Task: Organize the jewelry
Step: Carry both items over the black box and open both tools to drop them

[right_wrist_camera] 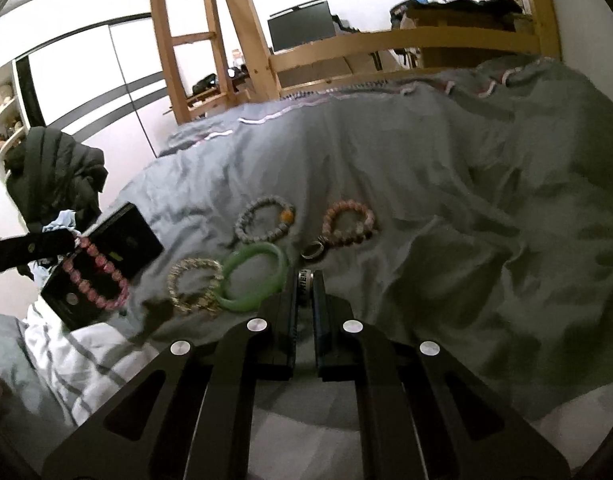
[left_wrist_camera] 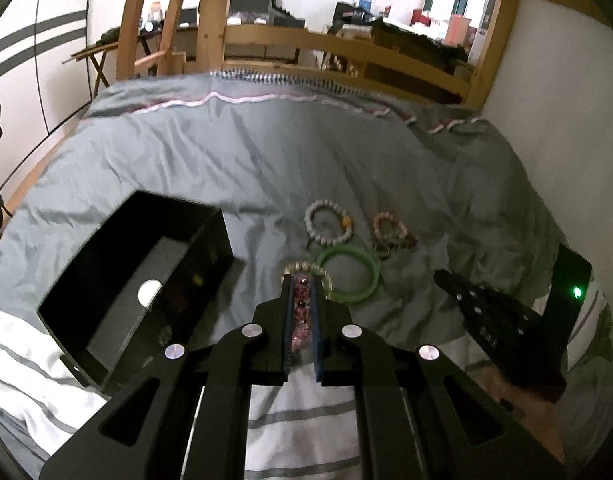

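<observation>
My left gripper (left_wrist_camera: 302,282) is shut on a pink bead bracelet (left_wrist_camera: 300,314) that runs between its fingers. In the right wrist view that bracelet (right_wrist_camera: 100,278) hangs from the left gripper (right_wrist_camera: 68,243) in front of an open black box (right_wrist_camera: 118,240). My right gripper (right_wrist_camera: 305,276) is shut on a dark ring with lettering (right_wrist_camera: 304,290), just above the grey bedcover (right_wrist_camera: 426,200). On the cover lie a green bangle (right_wrist_camera: 254,276), a gold bead bracelet (right_wrist_camera: 194,286), a grey bead bracelet (right_wrist_camera: 264,220), a pink-brown bracelet (right_wrist_camera: 348,222) and a second ring (right_wrist_camera: 312,250).
The black box (left_wrist_camera: 146,288) sits on the cover to the left of my left gripper, its inside dark. The right gripper (left_wrist_camera: 482,316) shows at the right. A striped white sheet (left_wrist_camera: 298,420) lies near me. A wooden bed frame (left_wrist_camera: 346,46) and a white wall (left_wrist_camera: 566,120) border the bed.
</observation>
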Motion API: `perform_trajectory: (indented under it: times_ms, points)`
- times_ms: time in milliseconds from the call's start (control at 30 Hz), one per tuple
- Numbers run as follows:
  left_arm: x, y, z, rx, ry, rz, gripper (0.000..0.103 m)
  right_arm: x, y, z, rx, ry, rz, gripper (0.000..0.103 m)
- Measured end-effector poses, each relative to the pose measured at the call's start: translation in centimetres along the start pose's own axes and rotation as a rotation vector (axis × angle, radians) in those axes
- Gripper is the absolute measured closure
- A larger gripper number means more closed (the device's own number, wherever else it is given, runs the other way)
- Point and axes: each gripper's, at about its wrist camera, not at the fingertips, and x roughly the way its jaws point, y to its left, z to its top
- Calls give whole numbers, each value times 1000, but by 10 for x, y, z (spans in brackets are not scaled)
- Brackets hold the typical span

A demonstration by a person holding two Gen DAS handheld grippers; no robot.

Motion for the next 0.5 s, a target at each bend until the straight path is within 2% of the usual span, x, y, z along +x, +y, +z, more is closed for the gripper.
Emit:
perform_trajectory:
  times_ms: [200,333,500]
  points:
    - [-24,11,7,-13,-39,-15,96,-27,20,13,-24,-3,-16,96]
    - [-39,33,13,-68,-55,-4,96,-36,36,25,-20,42,-1,96]
    - [-57,70,15,-130,-73,-20,96,-47,69,43,-58,37,25,96]
